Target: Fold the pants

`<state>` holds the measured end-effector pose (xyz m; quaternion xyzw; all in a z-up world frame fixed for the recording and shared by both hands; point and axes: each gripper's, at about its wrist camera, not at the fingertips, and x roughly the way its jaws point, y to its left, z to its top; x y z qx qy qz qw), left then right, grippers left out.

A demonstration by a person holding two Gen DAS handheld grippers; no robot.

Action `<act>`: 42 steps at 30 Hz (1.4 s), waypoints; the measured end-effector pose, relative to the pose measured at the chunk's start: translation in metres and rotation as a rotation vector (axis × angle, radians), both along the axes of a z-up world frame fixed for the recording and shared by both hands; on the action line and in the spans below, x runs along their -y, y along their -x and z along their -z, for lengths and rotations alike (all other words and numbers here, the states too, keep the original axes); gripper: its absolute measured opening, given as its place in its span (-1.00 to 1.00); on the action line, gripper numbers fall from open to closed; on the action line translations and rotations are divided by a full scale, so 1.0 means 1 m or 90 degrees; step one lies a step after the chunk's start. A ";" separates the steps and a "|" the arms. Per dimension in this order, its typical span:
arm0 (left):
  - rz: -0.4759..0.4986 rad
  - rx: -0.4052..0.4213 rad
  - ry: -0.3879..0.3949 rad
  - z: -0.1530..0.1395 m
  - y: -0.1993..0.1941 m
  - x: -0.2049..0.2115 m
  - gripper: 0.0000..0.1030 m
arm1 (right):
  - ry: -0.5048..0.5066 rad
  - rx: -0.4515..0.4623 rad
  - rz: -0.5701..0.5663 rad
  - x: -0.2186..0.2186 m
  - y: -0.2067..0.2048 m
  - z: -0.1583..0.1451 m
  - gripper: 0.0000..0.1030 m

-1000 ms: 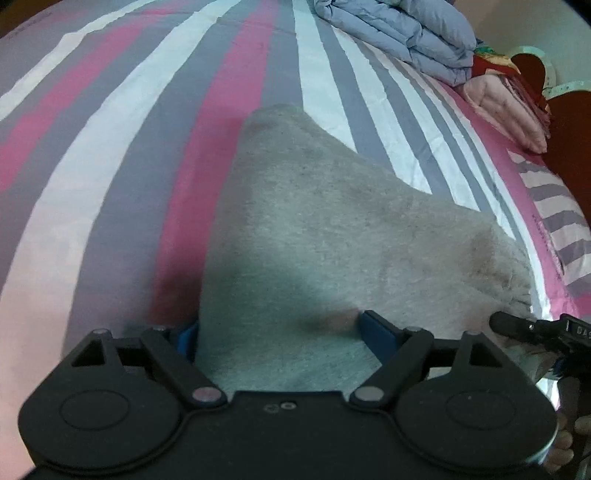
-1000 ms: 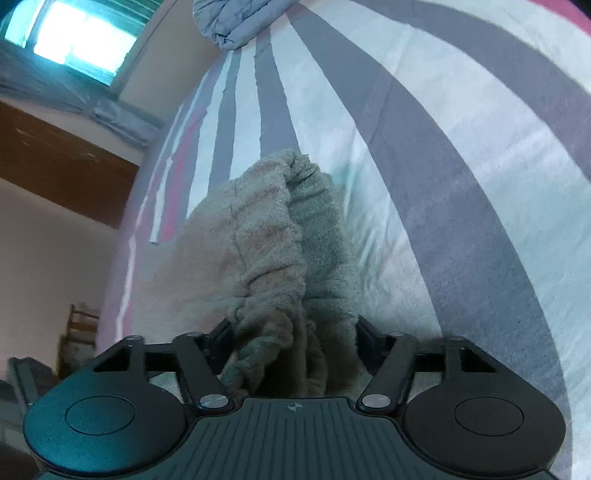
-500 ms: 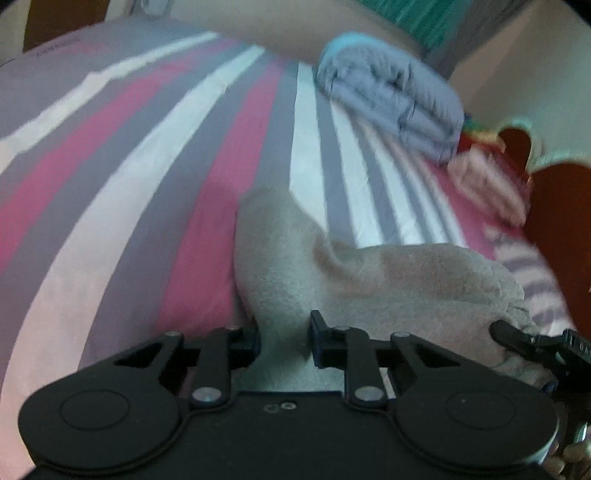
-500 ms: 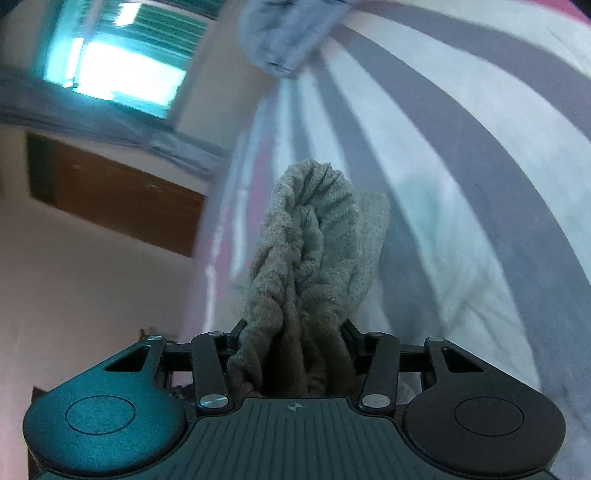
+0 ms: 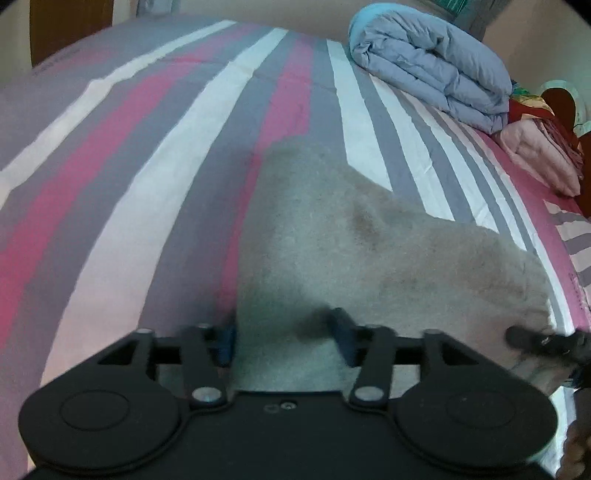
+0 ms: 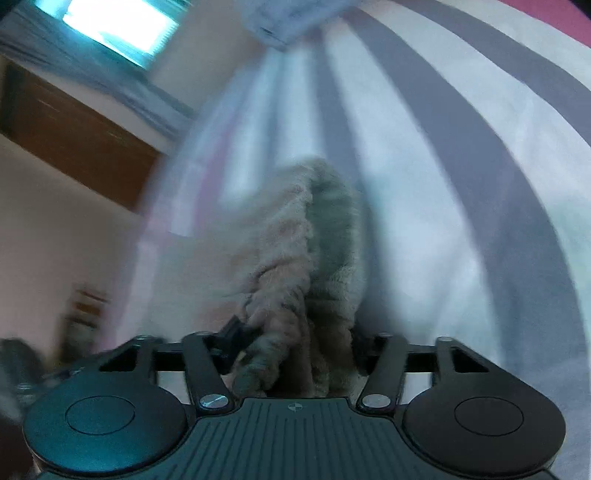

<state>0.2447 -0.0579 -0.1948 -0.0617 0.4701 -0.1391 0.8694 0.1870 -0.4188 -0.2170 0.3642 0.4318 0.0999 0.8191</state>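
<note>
Grey fleece pants (image 5: 354, 251) lie in a folded wedge on the pink, grey and white striped bed sheet (image 5: 147, 184). My left gripper (image 5: 284, 343) straddles their near edge. Its jaws are opening, with the cloth slack between the blue pads and not pinched. At the right edge a black finger of the right gripper (image 5: 532, 338) touches the ribbed waistband end. In the blurred right wrist view the bunched waistband (image 6: 295, 266) rises between the fingers of my right gripper (image 6: 297, 345). Its jaws are also opening, and the cloth sits loose between them.
A folded blue-grey duvet (image 5: 436, 66) lies at the far end of the bed, with a folded pink blanket (image 5: 543, 162) and a dark wooden headboard (image 5: 561, 99) to its right. A bright window (image 6: 118, 29) and wooden panelling (image 6: 74, 136) are beyond the bed.
Half a second ago both grippers were pinched on the cloth and held it bunched up. Both jaws have since widened, and the pants have spread flatter on the sheet.
</note>
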 end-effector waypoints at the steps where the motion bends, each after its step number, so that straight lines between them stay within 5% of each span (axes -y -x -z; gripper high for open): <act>1: -0.001 -0.005 0.000 -0.004 0.004 -0.002 0.29 | -0.015 0.009 0.009 0.002 0.004 0.002 0.31; 6: -0.006 0.074 -0.011 -0.041 0.029 -0.005 0.65 | 0.075 0.082 0.065 0.011 0.028 -0.046 0.54; 11: 0.053 0.041 -0.025 -0.021 0.040 0.016 0.61 | 0.134 0.176 0.009 -0.026 0.010 -0.093 0.55; 13: 0.047 0.029 -0.073 -0.004 0.043 0.020 0.66 | 0.133 0.151 -0.023 -0.044 -0.012 -0.080 0.55; 16: 0.030 0.001 -0.023 0.006 0.046 0.006 0.74 | 0.173 0.059 -0.001 -0.050 -0.037 -0.039 0.55; 19: -0.006 -0.018 -0.005 -0.009 0.050 -0.007 0.61 | 0.191 0.005 0.060 -0.034 -0.036 -0.031 0.55; 25: 0.011 0.060 -0.061 -0.052 0.090 -0.013 0.77 | 0.273 0.111 0.024 -0.058 0.034 -0.083 0.74; 28: 0.004 0.052 -0.070 -0.068 0.112 -0.014 0.77 | 0.410 0.074 -0.028 -0.090 0.052 -0.053 0.78; 31: -0.006 0.062 -0.073 -0.092 0.136 -0.017 0.80 | 0.368 0.018 -0.003 -0.081 0.057 -0.021 0.80; 33: -0.009 0.083 -0.078 -0.108 0.152 -0.015 0.88 | 0.337 0.047 0.050 -0.078 0.078 -0.043 0.80; 39: -0.010 0.149 -0.115 -0.157 0.204 0.003 0.88 | 0.418 0.256 0.031 -0.124 0.168 -0.153 1.00; 42: -0.014 0.187 -0.128 -0.171 0.236 0.007 0.88 | 0.457 0.308 0.051 -0.147 0.217 -0.186 1.00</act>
